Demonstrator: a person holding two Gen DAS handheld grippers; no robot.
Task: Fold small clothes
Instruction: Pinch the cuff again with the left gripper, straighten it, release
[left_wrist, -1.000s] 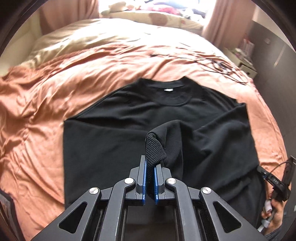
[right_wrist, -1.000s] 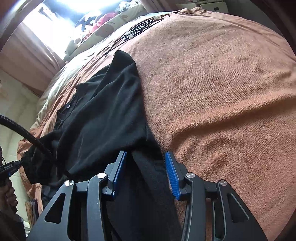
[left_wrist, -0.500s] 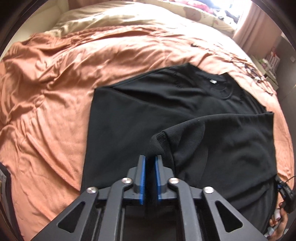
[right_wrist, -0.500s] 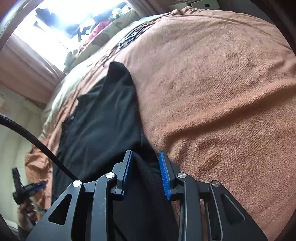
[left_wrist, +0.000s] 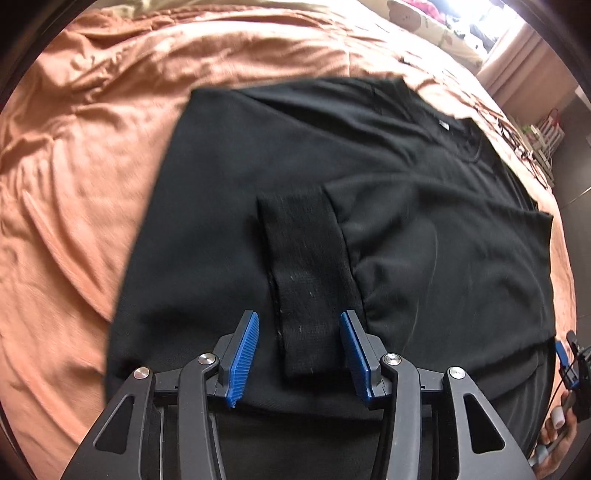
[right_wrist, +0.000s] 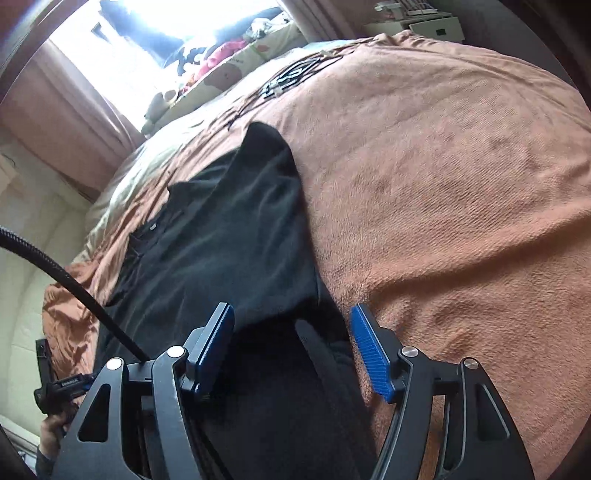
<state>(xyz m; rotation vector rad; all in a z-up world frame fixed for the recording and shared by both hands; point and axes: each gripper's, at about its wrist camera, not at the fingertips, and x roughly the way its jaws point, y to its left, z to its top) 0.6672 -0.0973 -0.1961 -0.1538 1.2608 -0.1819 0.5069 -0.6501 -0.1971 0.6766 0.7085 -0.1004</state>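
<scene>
A black sweatshirt (left_wrist: 295, 162) lies spread on an orange bedspread (left_wrist: 92, 155), its right sleeve folded across the body. The ribbed cuff (left_wrist: 306, 277) of that sleeve rests flat on the shirt, and its near end lies between the blue pads of my left gripper (left_wrist: 299, 347). The pads stand apart from the cuff and the jaws are opening. In the right wrist view the same sweatshirt (right_wrist: 221, 236) runs along the bed, and my right gripper (right_wrist: 291, 350) straddles its dark hem with jaws opening, pads clear of the cloth.
Orange bedspread (right_wrist: 461, 184) stretches wide to the right of the shirt. Pillows and soft toys (right_wrist: 221, 59) sit at the bright window end. Thin cables (left_wrist: 517, 140) lie on the bed beyond the collar. A black hose (right_wrist: 62, 273) crosses the right view's left side.
My left gripper came down toward the shirt and let go of the cuff, which now lies flat. The right gripper's pads narrowed, then spread wide off the hem.
</scene>
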